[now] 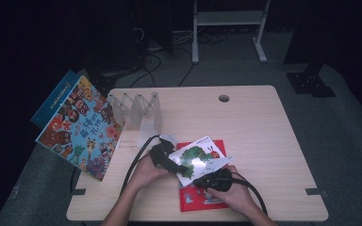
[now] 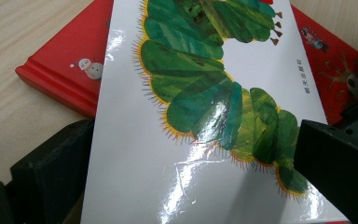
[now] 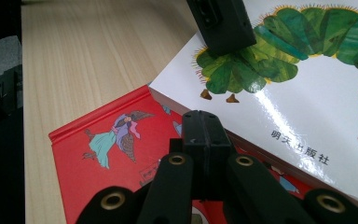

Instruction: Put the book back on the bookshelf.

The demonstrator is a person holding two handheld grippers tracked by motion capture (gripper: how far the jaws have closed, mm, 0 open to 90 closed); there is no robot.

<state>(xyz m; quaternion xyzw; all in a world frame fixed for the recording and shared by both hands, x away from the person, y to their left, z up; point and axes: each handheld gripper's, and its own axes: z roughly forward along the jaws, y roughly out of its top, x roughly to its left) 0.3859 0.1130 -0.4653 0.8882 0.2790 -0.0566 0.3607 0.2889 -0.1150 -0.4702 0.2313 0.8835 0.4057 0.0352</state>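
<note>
A white picture book with a green caterpillar (image 1: 199,157) lies tilted over a red picture book (image 1: 202,200) on the wooden table (image 1: 264,141). My left gripper (image 1: 181,168) is shut on the white book's near left edge. In the left gripper view one finger (image 2: 51,172) sits under the cover (image 2: 191,116) and the other finger (image 2: 340,163) presses on top. My right gripper (image 3: 205,133) is shut with nothing between its jaws. Its tip rests over the red book (image 3: 107,154), just below the white book's raised edge (image 3: 284,130). In the high view it (image 1: 214,181) is at the white book's near corner.
A clear zigzag book rack (image 1: 139,110) stands at the table's back left. A colourful picture book (image 1: 80,127) leans off the left edge with a blue book (image 1: 56,96) behind it. A cable hole (image 1: 224,98) is near the far edge. White frame legs (image 1: 228,19) stand beyond.
</note>
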